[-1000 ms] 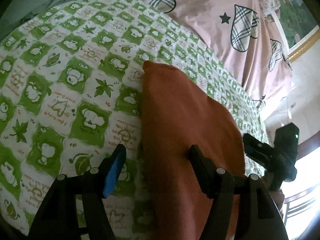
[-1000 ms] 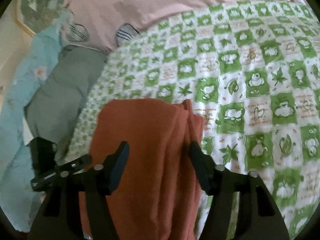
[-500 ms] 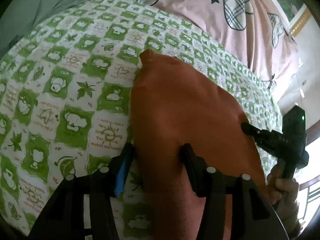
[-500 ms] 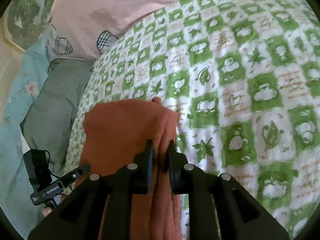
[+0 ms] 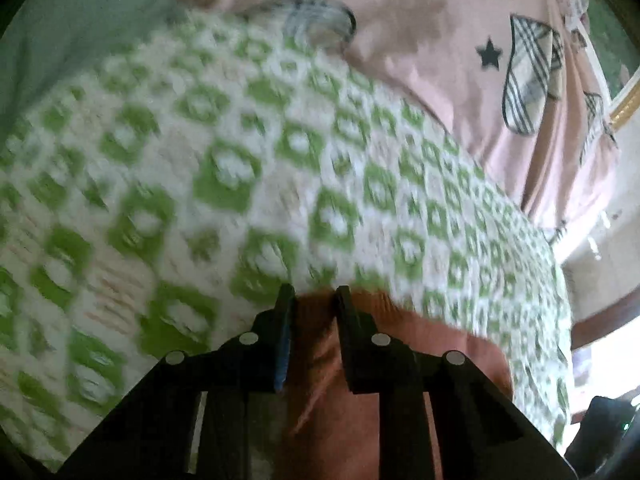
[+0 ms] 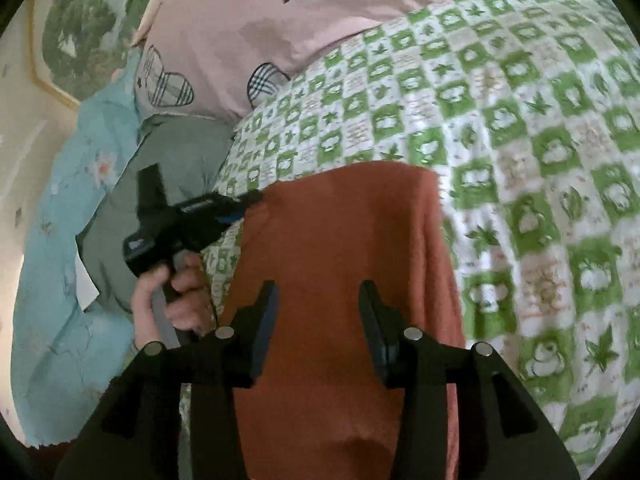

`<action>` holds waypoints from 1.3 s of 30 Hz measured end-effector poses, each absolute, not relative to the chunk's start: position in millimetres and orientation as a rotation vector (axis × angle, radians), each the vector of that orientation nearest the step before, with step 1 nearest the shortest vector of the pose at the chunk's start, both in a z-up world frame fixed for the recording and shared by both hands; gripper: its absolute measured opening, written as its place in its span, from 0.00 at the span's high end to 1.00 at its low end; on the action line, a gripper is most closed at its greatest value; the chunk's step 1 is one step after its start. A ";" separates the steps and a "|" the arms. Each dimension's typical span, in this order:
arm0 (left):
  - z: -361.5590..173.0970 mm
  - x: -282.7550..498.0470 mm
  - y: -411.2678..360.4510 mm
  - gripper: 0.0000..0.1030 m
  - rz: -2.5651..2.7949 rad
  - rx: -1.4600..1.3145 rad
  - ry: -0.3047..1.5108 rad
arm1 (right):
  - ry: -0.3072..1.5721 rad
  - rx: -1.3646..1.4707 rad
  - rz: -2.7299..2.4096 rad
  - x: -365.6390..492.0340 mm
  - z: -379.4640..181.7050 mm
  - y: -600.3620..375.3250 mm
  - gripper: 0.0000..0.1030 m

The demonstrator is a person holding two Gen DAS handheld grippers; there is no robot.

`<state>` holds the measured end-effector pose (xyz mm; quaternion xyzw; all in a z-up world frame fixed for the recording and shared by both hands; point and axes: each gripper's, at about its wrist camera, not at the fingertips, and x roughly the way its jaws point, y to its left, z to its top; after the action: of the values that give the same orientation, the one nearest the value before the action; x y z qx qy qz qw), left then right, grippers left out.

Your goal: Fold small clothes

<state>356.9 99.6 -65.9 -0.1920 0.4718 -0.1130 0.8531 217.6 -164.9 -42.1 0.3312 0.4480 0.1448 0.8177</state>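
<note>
Left wrist view: your left tongs (image 5: 314,294) are closing, with the far edge of the orange cloth (image 5: 340,400) between the two fingers (image 5: 347,320). The gap is narrow and the cloth fills it, bunched up from below, so the pads look to be pinching that edge. Beyond the tips the green-checked sheet (image 5: 240,184) is smeared by motion blur. Past it lies a pink pillow (image 5: 440,60) with plaid hearts and a black star, and off to the left a grey-green cloth (image 5: 80,32).

In the right wrist view your right tongs (image 6: 316,292) are opening. Their fingers (image 6: 370,320) stand well apart above the orange cloth (image 6: 340,248), which runs between them and on ahead. The pads do not press on it. The cloth lies folded in a long band on the sheet (image 6: 520,140), its far edge straight across ahead of the tips. To the left of these tongs your left hand (image 6: 172,292) grips the handle of the left tongs (image 6: 252,200), whose tip meets the cloth's far left corner. Further left lie a grey cloth (image 6: 172,152) and a light blue flowered cover (image 6: 60,240), with the pink pillow (image 6: 240,20) beyond.
</note>
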 end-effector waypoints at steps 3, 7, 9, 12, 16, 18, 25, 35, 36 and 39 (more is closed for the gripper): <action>-48.1 332.9 115.7 0.65 -0.225 -0.425 0.940 | 0.924 0.720 0.290 207.6 -36.7 -175.2 0.58; -35.1 273.0 118.7 0.64 -0.299 -0.400 0.900 | 0.905 0.758 0.295 208.3 -33.7 -177.7 0.58; -32.5 241.1 115.6 0.64 -0.365 -0.416 0.894 | 0.888 0.808 0.311 209.0 -35.9 -172.1 0.58; -30.6 191.6 100.7 0.63 -0.485 -0.400 0.884 | 0.850 0.912 0.343 206.8 -46.8 -157.7 0.58; -41.8 142.7 78.5 0.62 -0.575 -0.321 0.913 | 0.860 0.853 0.294 216.9 -70.8 -148.1 0.57; -60.3 132.2 73.3 0.63 -0.543 -0.299 0.947 | 0.877 0.820 0.235 223.2 -89.0 -158.9 0.58; -92.9 129.2 74.9 0.80 -0.462 -0.345 0.986 | 0.917 0.859 0.220 226.6 -109.7 -178.7 1.00; -69.3 99.6 78.9 0.74 -0.441 -0.296 0.957 | 0.904 0.632 0.267 157.7 -47.5 -153.2 0.96; -67.0 93.5 79.5 0.72 -0.443 -0.290 0.952 | 0.912 0.602 0.269 150.9 -46.1 -149.6 0.96; -65.7 78.3 78.0 0.63 -0.431 -0.263 0.956 | 0.967 0.500 0.252 130.5 -54.1 -140.5 0.96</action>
<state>78.3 78.0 -65.7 -0.1253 0.4550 -0.2052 0.8574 130.5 -140.5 -54.1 0.2371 0.4590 0.1193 0.8479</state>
